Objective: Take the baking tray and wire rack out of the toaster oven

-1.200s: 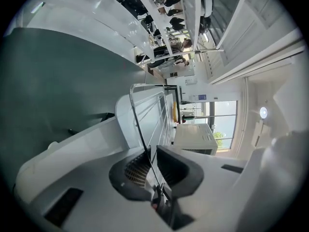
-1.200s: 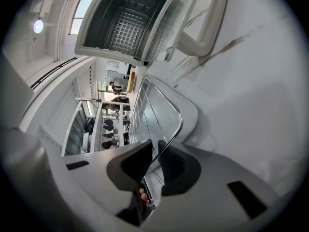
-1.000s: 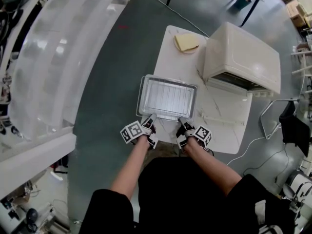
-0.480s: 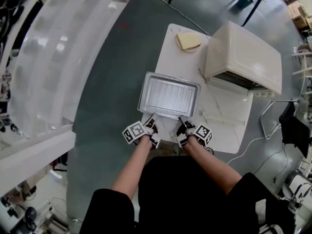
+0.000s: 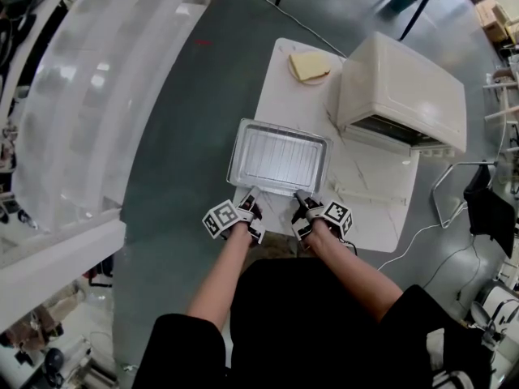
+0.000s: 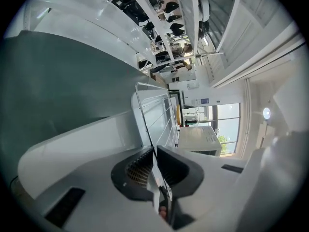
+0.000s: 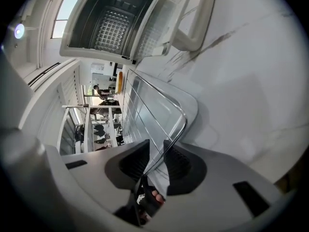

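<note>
Starting at the left: the left hand-held gripper [image 5: 252,194] comes in at about 7 o'clock on the baking tray [image 5: 234,154]; its jaws have just been closing and now they're pinched right down on the thin near rim of the tray, so it has a proper hold. The tray sits flat on the white counter [image 5: 369,205], out of the toaster oven [image 5: 405,79] and well clear of it; inside the tray lies the wire rack [image 5: 278,159], bars running the short way, filling pretty much the whole tray floor.

The right hand-held gripper [image 5: 301,195] is at roughly 5 o'clock on the tray; its jaws have just been opening. The shiny near edge still runs between them, but there's a gap on both sides, so they're only a little apart and not squeezing anything.

At about 12 o'clock from the tray, near the far edge of the counter, there's a plate [image 5: 313,82] with what looks like a pale yellow slice of bread [image 5: 308,66] on it; at 2 o'clock is the cream toaster oven, door dropped open toward the tray.
</note>
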`<control>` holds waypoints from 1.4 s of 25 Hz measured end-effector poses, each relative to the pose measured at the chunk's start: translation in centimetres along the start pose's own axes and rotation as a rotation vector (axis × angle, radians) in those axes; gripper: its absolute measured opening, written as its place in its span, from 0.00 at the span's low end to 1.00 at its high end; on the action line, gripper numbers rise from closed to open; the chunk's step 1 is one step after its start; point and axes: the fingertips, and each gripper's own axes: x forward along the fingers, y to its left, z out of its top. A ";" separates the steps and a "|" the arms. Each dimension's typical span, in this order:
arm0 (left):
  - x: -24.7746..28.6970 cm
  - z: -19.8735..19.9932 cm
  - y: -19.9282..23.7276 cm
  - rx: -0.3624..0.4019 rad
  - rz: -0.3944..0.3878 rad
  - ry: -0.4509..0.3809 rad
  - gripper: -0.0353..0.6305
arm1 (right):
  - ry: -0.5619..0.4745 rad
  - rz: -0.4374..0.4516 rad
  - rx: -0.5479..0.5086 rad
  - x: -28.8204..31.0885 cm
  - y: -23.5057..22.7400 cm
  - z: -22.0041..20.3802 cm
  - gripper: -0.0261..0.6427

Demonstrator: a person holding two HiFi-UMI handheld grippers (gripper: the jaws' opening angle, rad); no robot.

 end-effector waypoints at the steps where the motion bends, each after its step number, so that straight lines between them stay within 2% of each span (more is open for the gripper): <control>1: 0.0 0.0 0.0 -0.007 0.003 -0.005 0.12 | 0.006 -0.009 -0.001 0.0 0.0 0.0 0.18; 11: 0.2 0.0 0.1 -0.038 0.023 -0.024 0.11 | 0.105 -0.152 -0.022 -0.3 0.1 -0.9 0.37; 15: 0.3 0.2 0.4 -0.066 0.029 -0.044 0.10 | 0.114 -0.220 -0.049 -0.9 -0.7 -0.7 0.39; 25: 0.3 0.2 0.6 -0.081 0.035 -0.056 0.10 | 0.124 -0.176 -0.064 -1.4 -0.8 0.0 0.39; 30: 0.3 -0.4 0.2 -0.025 0.090 -0.008 0.11 | 0.127 -0.154 -0.065 -2.0 -1.1 0.3 0.39; 35: 0.6 -1.0 -0.2 0.095 0.183 0.076 0.16 | 0.136 -0.121 -0.051 -2.4 -1.2 0.5 0.39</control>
